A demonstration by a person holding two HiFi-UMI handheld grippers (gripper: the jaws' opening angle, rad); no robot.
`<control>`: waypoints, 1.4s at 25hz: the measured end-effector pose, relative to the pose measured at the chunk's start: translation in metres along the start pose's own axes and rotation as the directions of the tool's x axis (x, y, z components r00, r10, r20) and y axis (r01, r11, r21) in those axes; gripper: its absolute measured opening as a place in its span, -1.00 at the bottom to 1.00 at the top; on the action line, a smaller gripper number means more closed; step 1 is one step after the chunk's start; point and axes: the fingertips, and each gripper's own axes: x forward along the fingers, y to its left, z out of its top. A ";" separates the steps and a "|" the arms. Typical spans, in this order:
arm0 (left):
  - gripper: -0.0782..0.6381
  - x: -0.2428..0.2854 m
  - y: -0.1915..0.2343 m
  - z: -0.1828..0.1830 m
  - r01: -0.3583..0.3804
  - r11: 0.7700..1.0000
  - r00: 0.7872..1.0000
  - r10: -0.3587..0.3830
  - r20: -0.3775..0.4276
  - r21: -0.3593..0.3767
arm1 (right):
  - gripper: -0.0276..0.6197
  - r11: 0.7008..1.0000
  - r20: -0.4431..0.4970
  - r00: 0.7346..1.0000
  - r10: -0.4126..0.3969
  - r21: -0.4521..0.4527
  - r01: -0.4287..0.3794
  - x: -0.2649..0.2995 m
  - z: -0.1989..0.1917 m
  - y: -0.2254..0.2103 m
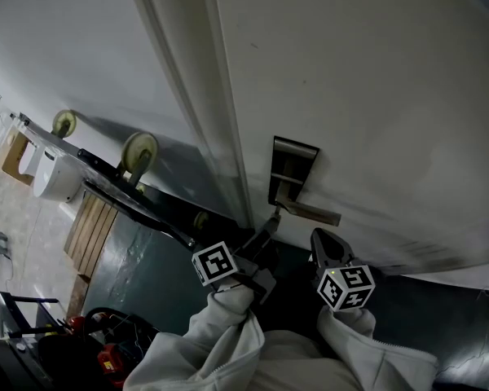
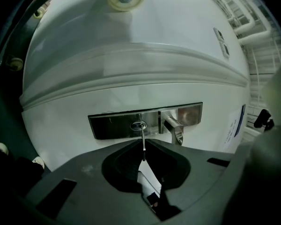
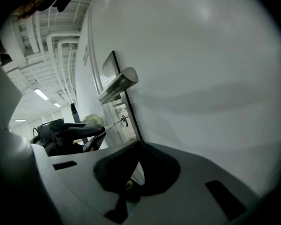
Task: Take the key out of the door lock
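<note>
The left gripper was clamped on the key in the lock near the door's edge; the right gripper was closed, empty.

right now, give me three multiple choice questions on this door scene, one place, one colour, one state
1. Where is the key? A in the keyhole of the lock plate B on a table C on a hook
2. What colour is the door? A white B red C green
3. The left gripper is: A wide open B shut on the key C out of view
Answers: 1 A, its shaft enters the keyhole; 2 A, its whole face is white; 3 B, its jaws pinch the key's shaft.
</note>
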 end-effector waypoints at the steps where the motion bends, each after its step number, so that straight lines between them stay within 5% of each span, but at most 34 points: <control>1: -0.71 -0.002 0.000 0.000 -0.002 1.000 1.000 0.002 0.000 0.004 | -0.75 1.000 -0.001 1.000 0.001 -0.002 -0.001 0.000 0.000 0.001; 9: -0.71 -0.024 0.011 0.012 -0.085 0.977 0.996 0.089 -0.011 0.196 | -0.75 1.000 -0.013 1.000 0.016 -0.025 -0.016 0.004 0.000 0.009; 14: -0.71 -0.033 0.010 0.021 -0.137 0.910 0.988 0.154 -0.013 0.391 | -0.75 0.999 -0.019 0.999 0.026 -0.036 -0.026 0.007 0.000 0.015; 23: -0.71 -0.042 0.013 0.035 -0.189 0.842 0.977 0.211 0.014 0.505 | -0.75 0.999 -0.022 0.999 0.035 -0.022 -0.035 0.012 0.003 0.015; 27: -0.71 -0.045 0.012 0.046 -0.227 0.757 0.967 0.247 0.053 0.613 | -0.76 0.999 -0.026 0.999 0.042 -0.014 -0.043 0.016 0.004 0.014; 33: -0.71 -0.053 0.011 0.054 -0.277 0.552 0.941 0.321 0.106 0.787 | -0.75 0.998 -0.029 0.997 0.066 -0.015 -0.067 0.019 0.004 0.018; 35: -0.71 -0.056 0.010 0.055 -0.288 0.503 0.934 0.336 0.123 0.815 | -0.75 0.997 -0.030 0.997 0.077 -0.026 -0.078 0.018 0.004 0.021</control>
